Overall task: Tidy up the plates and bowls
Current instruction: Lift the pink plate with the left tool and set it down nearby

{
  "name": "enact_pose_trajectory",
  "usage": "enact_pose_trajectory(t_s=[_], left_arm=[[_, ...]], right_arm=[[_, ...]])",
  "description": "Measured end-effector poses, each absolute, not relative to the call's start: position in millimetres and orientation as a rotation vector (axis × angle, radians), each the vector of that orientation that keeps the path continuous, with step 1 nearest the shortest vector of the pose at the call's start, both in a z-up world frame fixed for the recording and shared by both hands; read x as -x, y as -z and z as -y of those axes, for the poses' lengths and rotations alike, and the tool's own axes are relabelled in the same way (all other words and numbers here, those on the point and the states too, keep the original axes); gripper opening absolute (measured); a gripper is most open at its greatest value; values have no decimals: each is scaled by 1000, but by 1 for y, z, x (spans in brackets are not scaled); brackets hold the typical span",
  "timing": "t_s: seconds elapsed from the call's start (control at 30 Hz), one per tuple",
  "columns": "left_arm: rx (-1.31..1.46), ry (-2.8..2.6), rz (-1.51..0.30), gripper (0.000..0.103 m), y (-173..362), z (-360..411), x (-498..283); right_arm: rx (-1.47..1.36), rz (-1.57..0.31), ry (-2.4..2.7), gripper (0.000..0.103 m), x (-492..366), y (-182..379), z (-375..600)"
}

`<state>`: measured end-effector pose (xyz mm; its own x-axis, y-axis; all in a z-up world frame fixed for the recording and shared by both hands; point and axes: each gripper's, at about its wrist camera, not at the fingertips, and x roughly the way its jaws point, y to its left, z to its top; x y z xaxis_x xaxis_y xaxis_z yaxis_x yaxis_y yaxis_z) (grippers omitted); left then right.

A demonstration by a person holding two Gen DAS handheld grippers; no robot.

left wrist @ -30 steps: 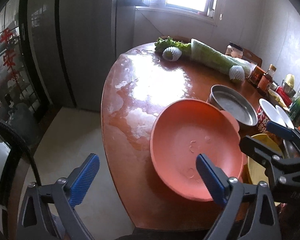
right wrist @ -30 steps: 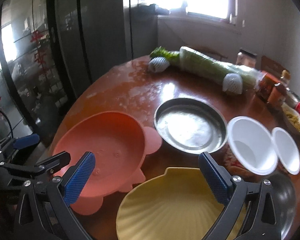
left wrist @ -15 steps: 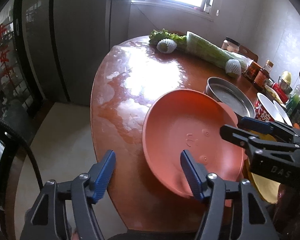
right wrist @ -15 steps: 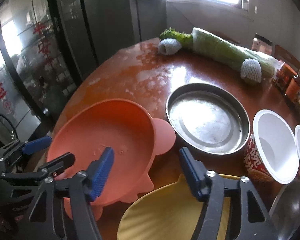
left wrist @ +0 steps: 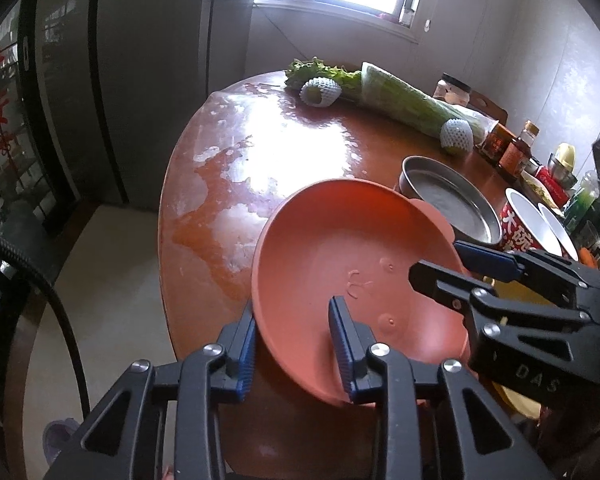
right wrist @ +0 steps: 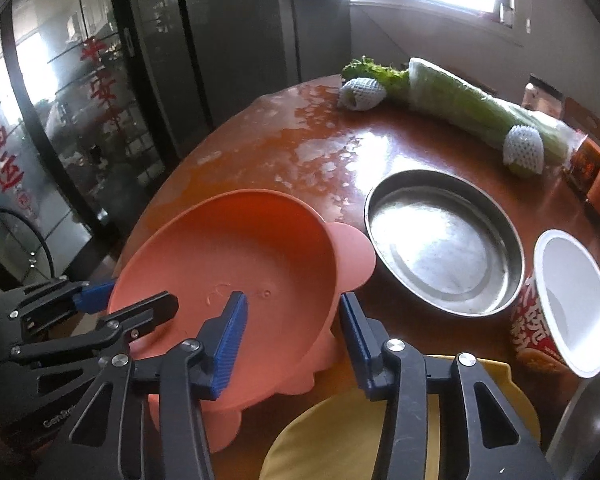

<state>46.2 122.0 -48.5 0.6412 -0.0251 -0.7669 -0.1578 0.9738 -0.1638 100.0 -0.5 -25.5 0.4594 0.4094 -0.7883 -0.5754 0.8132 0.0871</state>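
Observation:
An orange bowl [left wrist: 360,264] [right wrist: 228,256] with ear tabs sits near the front-left edge of the round brown table [left wrist: 260,140]. My left gripper [left wrist: 294,340] straddles the bowl's left rim, one pad outside and one inside; its jaws are closing and I see no firm press. My right gripper [right wrist: 292,340] straddles the right rim the same way, jaws closing. Each gripper shows in the other's view: the left gripper [right wrist: 136,300], the right gripper [left wrist: 440,264]. A steel plate [right wrist: 444,240] lies behind the bowl. A yellow shell-shaped plate [right wrist: 340,432] lies under my right gripper.
A red paper bowl [right wrist: 568,304] with a white inside stands right of the steel plate. A long cabbage [right wrist: 460,100] and two foam-netted fruits lie at the back. Jars and bottles [left wrist: 516,152] crowd the right side. The table's left edge drops to the floor [left wrist: 112,280].
Both grippers' jaws have narrowed from wide open to close around the orange bowl's opposite rims. Both grippers have come nearer the bowl.

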Motion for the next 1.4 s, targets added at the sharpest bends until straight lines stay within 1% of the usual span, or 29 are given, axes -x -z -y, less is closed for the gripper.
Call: enact_pose_trajectory(t_s=[0.37,0.6,0.87,1.0,1.13,1.27,1.4], left_arm=[[188,-111,-843,33,39,-140,-68],[163,-110,-857,33,40,-148,-88],[127,-46,-869,33,39,-140,-112],[100,-46,-885,33,44,-133,-124],[99,-51,-895,33,47,-136,-130],[90,-51,-893,33,46,-139,-132],[98,-59,-876,33,42,-145,-129]], right_arm=[[173,-877,-638,49,-85,13,-1],[180,-863,-639,49,-72,7,-7],[148,-877,-671,50,-61,7,-9],[187,-865,-687,50,-55,7,-16],[144,-863,-635,50,-64,4,1],[111,-921,-577,50,-78,8,17],[94,-930,-558,50,-88,10,22]])
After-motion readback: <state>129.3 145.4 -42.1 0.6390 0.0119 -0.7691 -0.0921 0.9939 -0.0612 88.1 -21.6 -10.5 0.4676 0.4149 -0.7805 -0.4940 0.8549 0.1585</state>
